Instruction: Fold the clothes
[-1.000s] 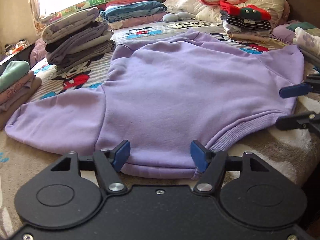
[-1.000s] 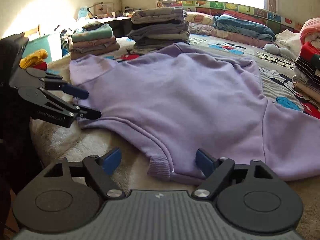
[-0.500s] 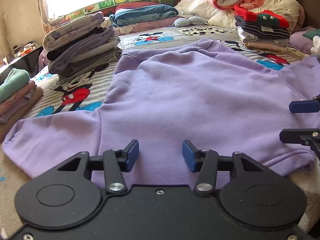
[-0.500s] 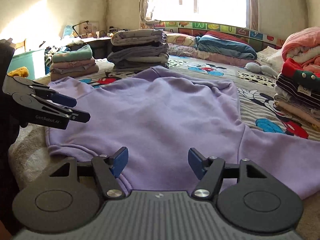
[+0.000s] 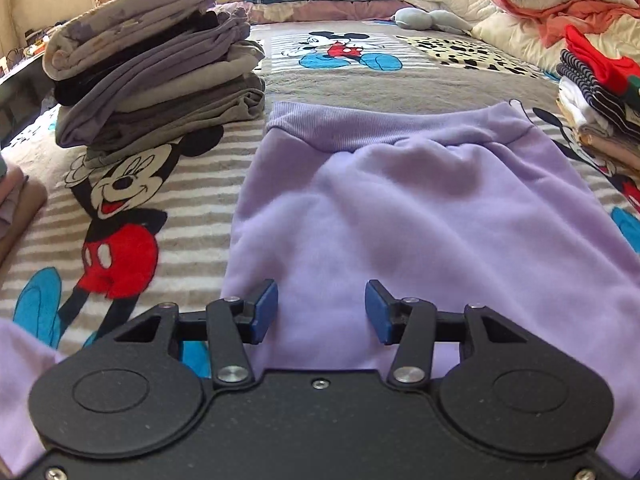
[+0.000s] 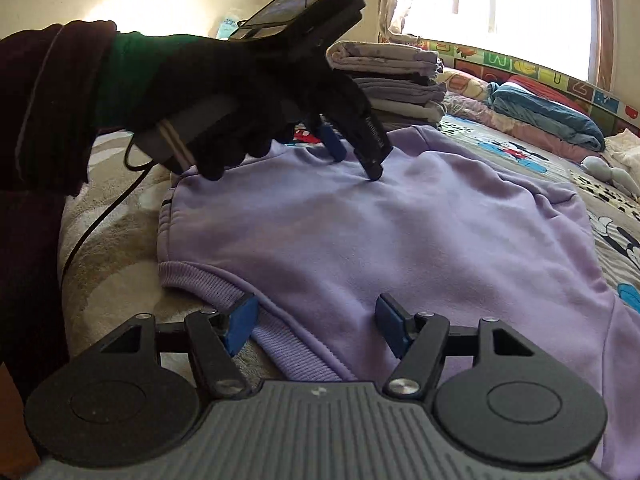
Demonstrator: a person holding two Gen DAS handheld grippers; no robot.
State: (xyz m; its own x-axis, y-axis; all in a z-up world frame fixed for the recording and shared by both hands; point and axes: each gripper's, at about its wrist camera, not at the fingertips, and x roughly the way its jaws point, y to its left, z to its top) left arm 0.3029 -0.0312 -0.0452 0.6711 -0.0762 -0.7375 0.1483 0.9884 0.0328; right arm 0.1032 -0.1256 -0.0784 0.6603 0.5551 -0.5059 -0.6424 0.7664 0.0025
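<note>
Lilac sweatshirt (image 5: 420,216) spread on the bed

Soft fleece in pale lilac, lying flat with shallow wrinkles across the body; in the left wrist view a ribbed band runs across its far edge, slightly bunched, with the fabric gathered into small folds just below it; in the right wrist view the sweatshirt (image 6: 400,240) shows a ribbed hem along the near left edge, its corner lifted in a thick rounded roll; the cloth there lies doubled, one layer over another; a sleeve trails off toward the lower right, partly out of frame.
</note>
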